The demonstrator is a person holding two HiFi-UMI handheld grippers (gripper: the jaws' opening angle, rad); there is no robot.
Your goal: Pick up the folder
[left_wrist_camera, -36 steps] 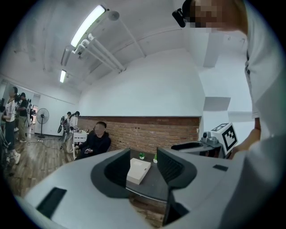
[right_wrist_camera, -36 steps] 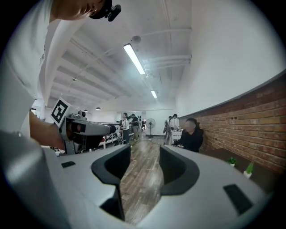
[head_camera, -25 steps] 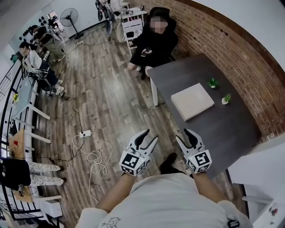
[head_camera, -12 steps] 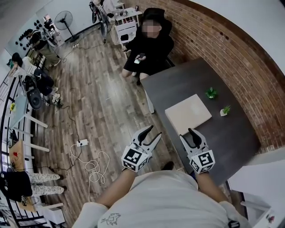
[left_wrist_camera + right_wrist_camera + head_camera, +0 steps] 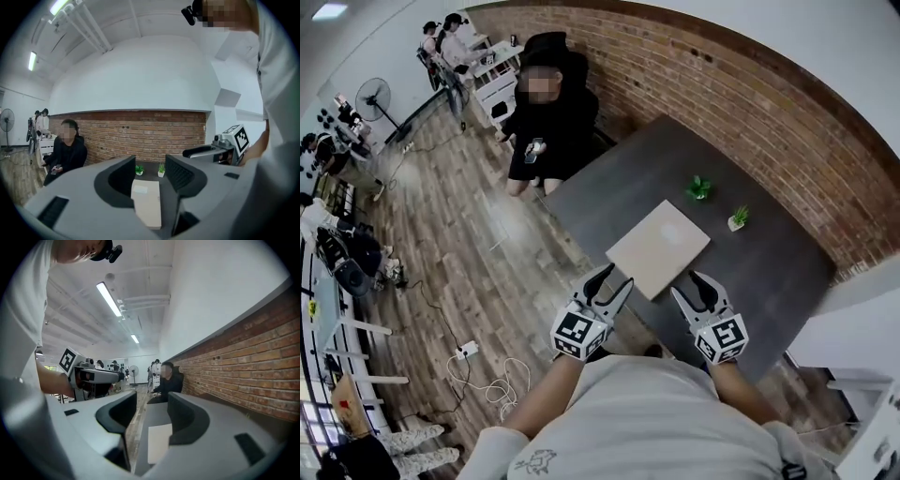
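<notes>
The folder (image 5: 657,248) is a flat beige rectangle lying on the dark grey table (image 5: 769,272), close to its near edge. My left gripper (image 5: 617,278) hovers at the folder's near left corner. It is open, its jaws have just been opening a little, and nothing is between them. My right gripper (image 5: 685,283) is also open and empty, over the table at the folder's near right corner. In the left gripper view the folder (image 5: 146,206) lies just ahead between the jaws. In the right gripper view the folder (image 5: 158,441) sits low between the jaws.
Two small potted plants (image 5: 700,187) (image 5: 737,218) stand on the table beyond the folder, near the brick wall (image 5: 750,103). A person in black (image 5: 548,122) sits at the table's far left end. White cables (image 5: 483,384) lie on the wooden floor at left.
Both grippers have come up to the table's near edge. The folder, a good way ahead a second ago, now lies right in front of the fingertips. Both grippers stay empty.
</notes>
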